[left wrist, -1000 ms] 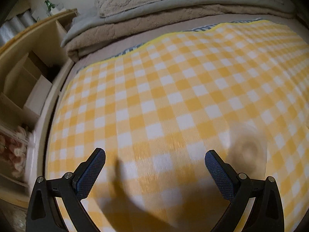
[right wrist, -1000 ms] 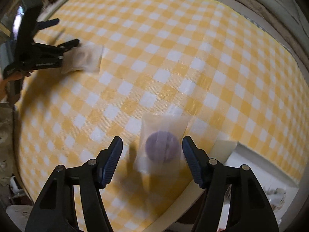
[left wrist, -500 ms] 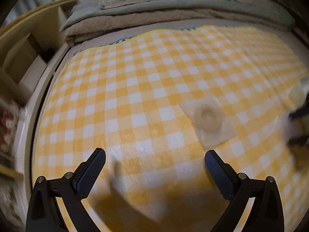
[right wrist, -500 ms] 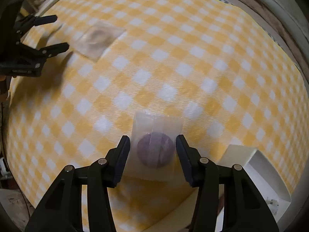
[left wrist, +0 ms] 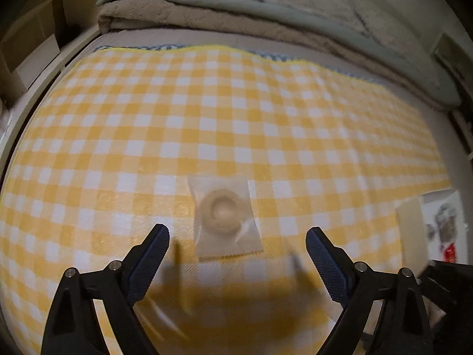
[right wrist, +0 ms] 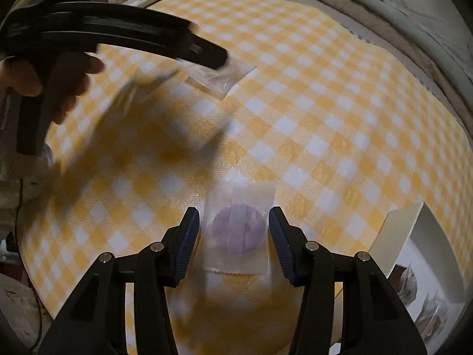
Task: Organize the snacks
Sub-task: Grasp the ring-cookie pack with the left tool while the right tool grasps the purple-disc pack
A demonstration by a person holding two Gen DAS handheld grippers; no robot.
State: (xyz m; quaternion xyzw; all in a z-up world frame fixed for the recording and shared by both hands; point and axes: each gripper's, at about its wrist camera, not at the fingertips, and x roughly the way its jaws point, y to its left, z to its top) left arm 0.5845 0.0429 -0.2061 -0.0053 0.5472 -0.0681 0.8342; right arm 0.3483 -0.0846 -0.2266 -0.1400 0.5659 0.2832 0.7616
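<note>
- Purple snack packet [right wrist: 238,230]: lies flat on the yellow checked cloth [right wrist: 325,112] over the bed, low centre of the right wrist view, directly between the fingers of the right hand-held gripper [right wrist: 233,230]; long axis runs up the frame, along the fingers.
- Right hand-held gripper: narrow; jaws have just been closing, pads at the wrapper's two side edges. Whether they press it I cannot tell.
- Pale ring snack packet [left wrist: 226,217]: flat on the same cloth, centre of the left wrist view, just ahead of the left hand-held gripper [left wrist: 238,245], squarely in its gap.
- Left hand-held gripper: wide, holding nothing; jaws have just been closing slightly.
- White box [right wrist: 414,254]: lower right, nearer the right hand-held gripper; likely destination.
</note>
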